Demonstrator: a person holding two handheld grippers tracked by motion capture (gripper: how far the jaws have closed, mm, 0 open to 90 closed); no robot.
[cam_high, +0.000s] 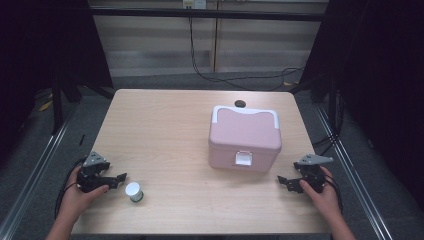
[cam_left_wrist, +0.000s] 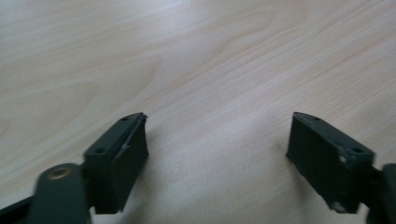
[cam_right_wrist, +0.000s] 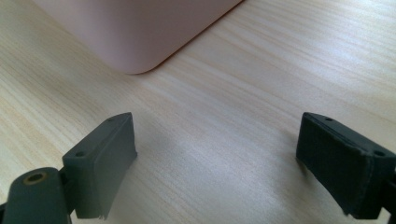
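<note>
Box (cam_right_wrist: 140, 28) corner cut off; jaws wide on both grippers.

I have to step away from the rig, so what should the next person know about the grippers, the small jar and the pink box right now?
Left gripper: open, nothing between its jaws, low over the table, just left of the white-lidded jar.
Right gripper: open and free of any load, right of the pink box, pointing at its near corner.
Jar: upright near the table's front edge, untouched.
Box: lid shut, white latch facing the person.
Done: nothing visible yet.
Left: probably grasp the jar and open the box.
</note>
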